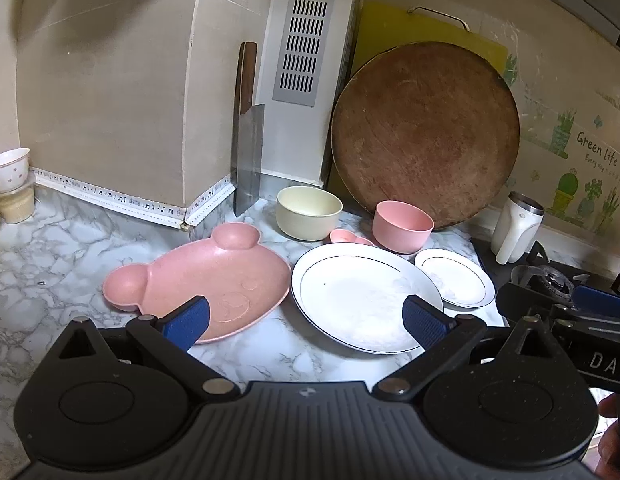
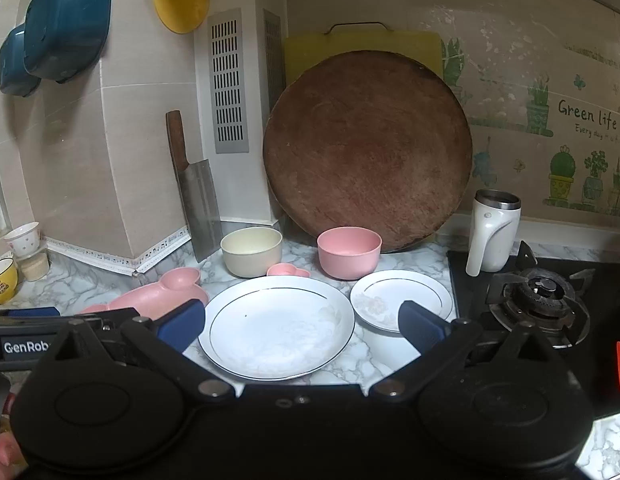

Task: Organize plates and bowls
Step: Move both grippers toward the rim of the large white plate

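three plates (image 2: 281, 326), two bowls (image 2: 251, 251), one small pink dish (image 2: 288, 270)

Bear-shaped plate (image 1: 213, 280): pink. Large plate (image 2: 277, 328): white, dark rim line. Bowls: cream (image 2: 251, 251), pink (image 2: 348, 252). Countertop (image 1: 49, 264): grey-veined marble.

Right gripper (image 2: 301, 326) held wide apart above the marble counter (image 2: 374, 360), gripping nothing, blue fingers (image 2: 181, 328) either side of a large white plate (image 2: 277, 330). Just right of it, a small white plate (image 2: 406, 294). Behind, a cream bowl (image 2: 251, 251), a pink bowl (image 2: 348, 252) and a tiny pink dish (image 2: 287, 270) between them. To the left, a pink bear-shaped plate (image 2: 161, 294), partly hidden by the left gripper (image 2: 25, 314). Round wooden board (image 2: 368, 154) and cleaver (image 2: 197, 200) leaning on the wall; white mug (image 2: 492, 236) beside the gas burner (image 2: 540, 298).
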Action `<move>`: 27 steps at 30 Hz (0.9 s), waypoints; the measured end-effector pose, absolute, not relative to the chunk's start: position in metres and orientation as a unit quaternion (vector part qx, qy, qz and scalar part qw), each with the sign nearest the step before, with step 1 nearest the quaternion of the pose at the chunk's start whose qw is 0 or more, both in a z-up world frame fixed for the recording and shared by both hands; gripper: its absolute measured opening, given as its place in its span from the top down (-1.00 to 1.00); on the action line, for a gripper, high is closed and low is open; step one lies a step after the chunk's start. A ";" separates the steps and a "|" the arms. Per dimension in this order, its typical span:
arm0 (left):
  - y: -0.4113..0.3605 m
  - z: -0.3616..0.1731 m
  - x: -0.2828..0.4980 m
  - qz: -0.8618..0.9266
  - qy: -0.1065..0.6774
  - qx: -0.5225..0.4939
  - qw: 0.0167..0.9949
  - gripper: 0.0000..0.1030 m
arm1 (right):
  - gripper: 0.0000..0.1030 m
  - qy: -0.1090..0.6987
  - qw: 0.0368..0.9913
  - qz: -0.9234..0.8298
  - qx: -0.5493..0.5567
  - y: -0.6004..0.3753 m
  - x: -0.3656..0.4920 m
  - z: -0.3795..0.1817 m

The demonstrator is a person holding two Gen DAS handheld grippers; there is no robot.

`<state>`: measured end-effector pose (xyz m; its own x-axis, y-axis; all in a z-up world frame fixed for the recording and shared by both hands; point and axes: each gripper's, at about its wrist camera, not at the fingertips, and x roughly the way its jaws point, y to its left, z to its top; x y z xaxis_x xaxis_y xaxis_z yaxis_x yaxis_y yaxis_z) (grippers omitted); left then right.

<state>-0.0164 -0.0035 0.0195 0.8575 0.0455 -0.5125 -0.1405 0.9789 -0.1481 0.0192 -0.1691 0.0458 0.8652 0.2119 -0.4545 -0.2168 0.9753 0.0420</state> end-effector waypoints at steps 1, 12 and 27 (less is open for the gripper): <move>-0.003 0.019 -0.016 0.049 0.263 -0.091 0.959 -1.00 | -1.00 0.235 0.966 0.111 -0.005 -0.169 0.019 0.046; 0.002 0.020 -0.016 0.048 0.264 -0.093 0.959 -1.00 | -1.00 0.233 0.966 0.113 -0.009 -0.166 0.019 0.048; -0.002 0.022 -0.017 0.052 0.256 -0.081 0.962 -1.00 | -1.00 0.228 0.968 0.107 -0.019 -0.165 0.018 0.050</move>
<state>-0.0167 -0.0021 0.0220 0.8633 0.0588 -0.5012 -0.1414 0.9816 -0.1284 0.0184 -0.1650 0.0496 0.8733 0.1993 -0.4446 -0.2166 0.9762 0.0121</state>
